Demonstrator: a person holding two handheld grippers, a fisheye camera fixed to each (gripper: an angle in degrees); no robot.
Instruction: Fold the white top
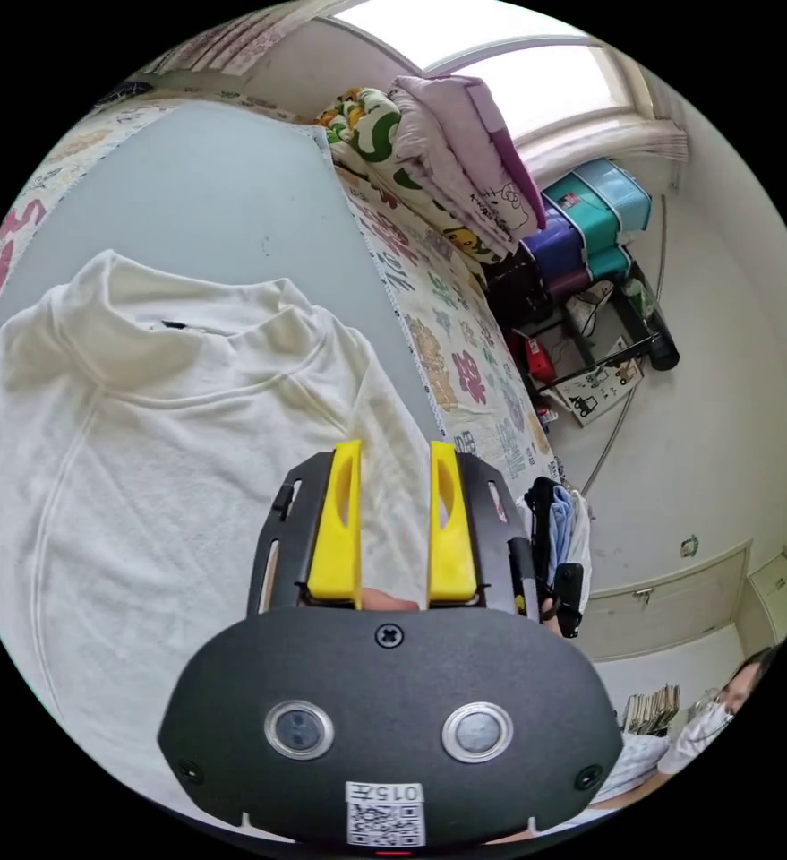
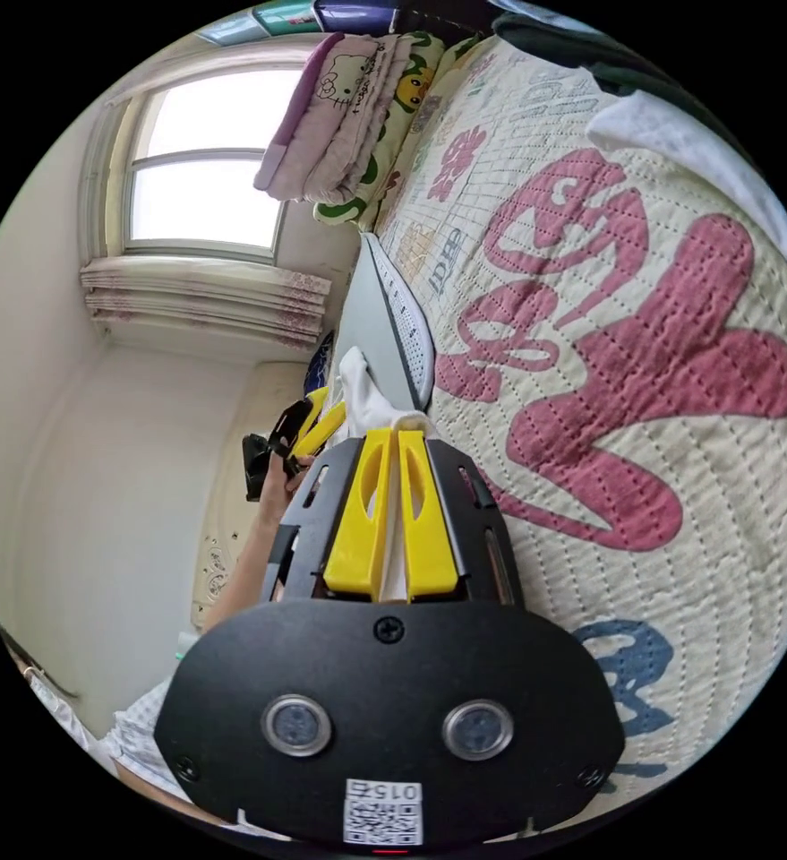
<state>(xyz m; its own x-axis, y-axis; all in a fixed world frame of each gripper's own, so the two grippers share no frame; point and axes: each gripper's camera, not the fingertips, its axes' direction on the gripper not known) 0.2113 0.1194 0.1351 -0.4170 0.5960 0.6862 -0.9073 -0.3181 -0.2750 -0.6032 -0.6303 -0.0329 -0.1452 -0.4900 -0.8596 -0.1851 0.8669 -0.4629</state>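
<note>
The white top (image 1: 160, 448) lies spread on a grey board (image 1: 214, 188), collar toward the far end. My left gripper (image 1: 396, 448) hovers over the top's right shoulder and sleeve, its yellow jaws apart with only the cloth lying below them. In the right gripper view my right gripper (image 2: 391, 436) is shut on a fold of the white top (image 2: 362, 390), which bunches up just past the jaw tips at the edge of the grey board (image 2: 371, 322). The left gripper (image 2: 308, 428), held by a hand, shows just beyond it.
A quilt with pink and blue figures (image 2: 626, 358) covers the bed around the board. Folded blankets (image 1: 447, 152) are stacked at the bed's head under a window (image 2: 205, 188). Storage bins (image 1: 590, 215) and clutter stand by the wall. A person (image 1: 724, 708) sits low nearby.
</note>
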